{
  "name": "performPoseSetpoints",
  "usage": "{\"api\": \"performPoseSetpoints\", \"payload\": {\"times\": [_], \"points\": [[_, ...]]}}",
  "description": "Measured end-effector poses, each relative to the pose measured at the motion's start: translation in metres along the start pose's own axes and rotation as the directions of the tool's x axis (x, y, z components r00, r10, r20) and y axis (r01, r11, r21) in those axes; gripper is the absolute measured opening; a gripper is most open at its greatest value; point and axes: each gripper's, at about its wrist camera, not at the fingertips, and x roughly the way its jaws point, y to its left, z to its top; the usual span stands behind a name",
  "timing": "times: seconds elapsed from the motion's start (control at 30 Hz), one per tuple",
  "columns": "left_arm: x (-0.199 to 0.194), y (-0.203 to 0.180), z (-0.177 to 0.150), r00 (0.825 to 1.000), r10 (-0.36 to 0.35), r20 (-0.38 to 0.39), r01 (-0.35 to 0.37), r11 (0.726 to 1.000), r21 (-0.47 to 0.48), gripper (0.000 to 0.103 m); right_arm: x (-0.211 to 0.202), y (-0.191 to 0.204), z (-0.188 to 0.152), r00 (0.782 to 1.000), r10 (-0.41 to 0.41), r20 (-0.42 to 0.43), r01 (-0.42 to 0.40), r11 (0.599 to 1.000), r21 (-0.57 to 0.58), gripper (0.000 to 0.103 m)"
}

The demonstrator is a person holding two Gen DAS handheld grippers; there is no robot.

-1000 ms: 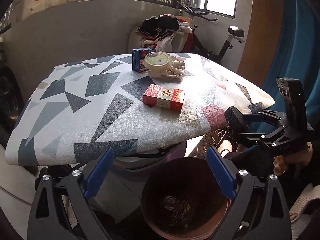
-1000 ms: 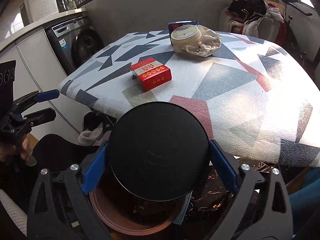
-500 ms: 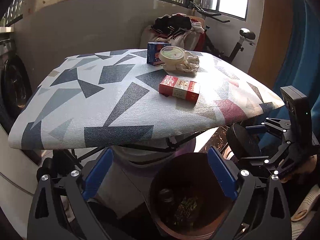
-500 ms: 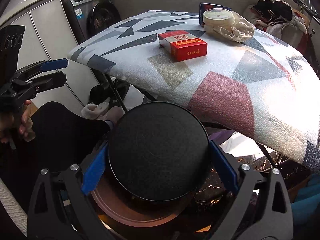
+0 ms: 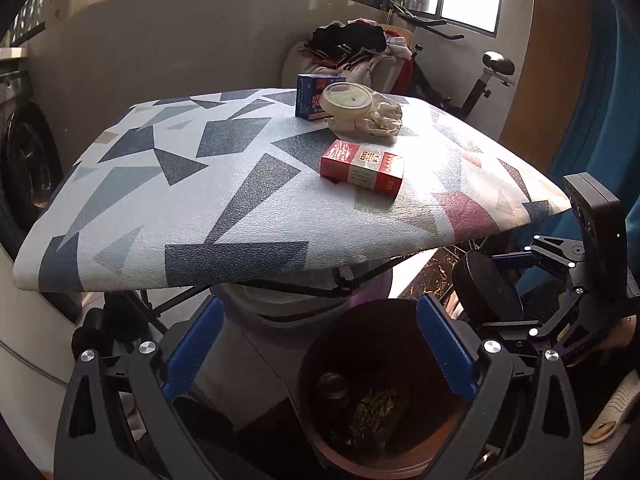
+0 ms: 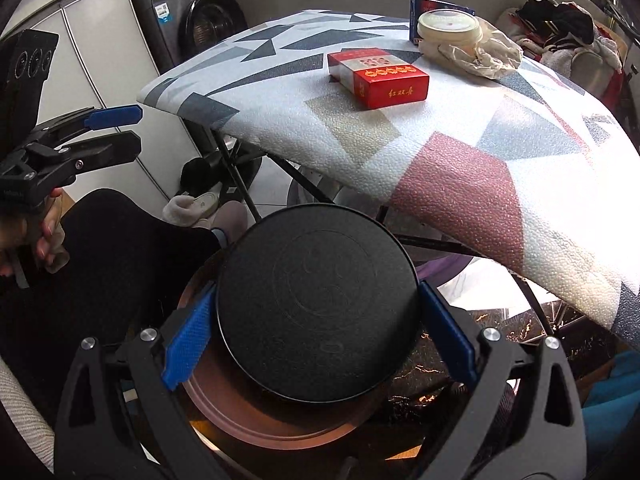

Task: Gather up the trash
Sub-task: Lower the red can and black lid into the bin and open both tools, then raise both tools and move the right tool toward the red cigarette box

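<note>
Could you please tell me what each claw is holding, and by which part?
Right claw grips the round black lid by opposite rim edges; left claw holds nothing.

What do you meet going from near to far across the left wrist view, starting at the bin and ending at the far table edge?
Bin → red box → crumpled wrapper → blue box.

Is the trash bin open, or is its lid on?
Open. The right gripper holds the black lid off the bin, and trash shows inside.
</note>
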Motion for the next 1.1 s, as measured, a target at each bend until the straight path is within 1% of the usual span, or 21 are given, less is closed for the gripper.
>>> {"api": "performPoseSetpoints", "payload": {"times": [0.13,0.3,0.63,1.1], "points": [[0.0003,0.0002,0.0002,1.000,0.001,-0.002,-0.001,1.000,0.000,0.095,0.0006,0.0002,0.0000,1.000,-0.006,-0.002,0.006,1.000,-0.002,0.097],[0.0007,0.0019,-0.0001,1.000,0.005,-0.004,-0.005,1.000,-0.012,0.097,0.0009,-0.0006,-0.0009,1.000,-0.015,-0.009,0.015,1.000,0.000,0.097],[0.0013,0.0053,-0.0002,1.000,0.016,-0.009,-0.016,1.000,-0.027,0.097,-0.0007,-0.0021,0.0000,0.999,-0.041,-0.001,0.041,0.999,0.012,0.097],[0.0016,0.0027,0.0000,1.000,0.028,-0.008,-0.028,0.999,-0.022,0.097,-0.0033,-0.0061,0.0002,0.998,-0.059,0.010,0.058,0.998,0.021,0.097]]}}
